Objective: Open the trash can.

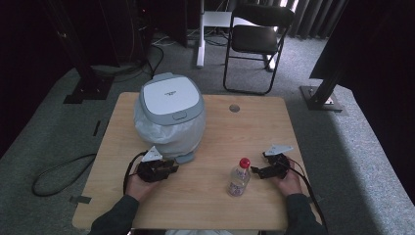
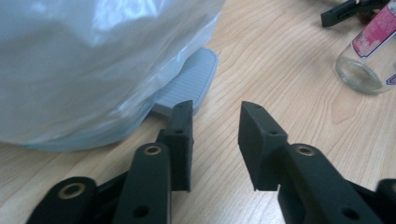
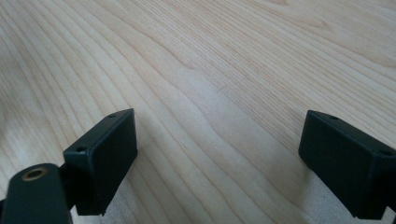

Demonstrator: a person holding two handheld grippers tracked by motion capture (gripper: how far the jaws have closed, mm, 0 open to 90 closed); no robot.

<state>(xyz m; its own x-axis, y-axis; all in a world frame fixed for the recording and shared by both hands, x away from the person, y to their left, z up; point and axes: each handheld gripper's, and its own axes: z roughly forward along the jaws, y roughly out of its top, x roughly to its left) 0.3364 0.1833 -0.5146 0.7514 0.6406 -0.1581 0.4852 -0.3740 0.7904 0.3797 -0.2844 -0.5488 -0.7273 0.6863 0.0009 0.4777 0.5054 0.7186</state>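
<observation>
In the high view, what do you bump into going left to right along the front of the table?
Left gripper → bin's grey pedal → bottle with the red cap → right gripper.

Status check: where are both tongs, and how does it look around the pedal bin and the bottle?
Left tongs part open, nothing between, low beside the bin pedal. Right tongs wide open over bare table. Bottle upright between the hands, untouched. Nothing blocking.

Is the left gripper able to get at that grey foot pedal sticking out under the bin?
Probably yes. The left gripper sits right in front of the pedal, jaws apart with nothing between them, and only bare table lies between. The bin's plastic liner overhangs part of the pedal.
</observation>
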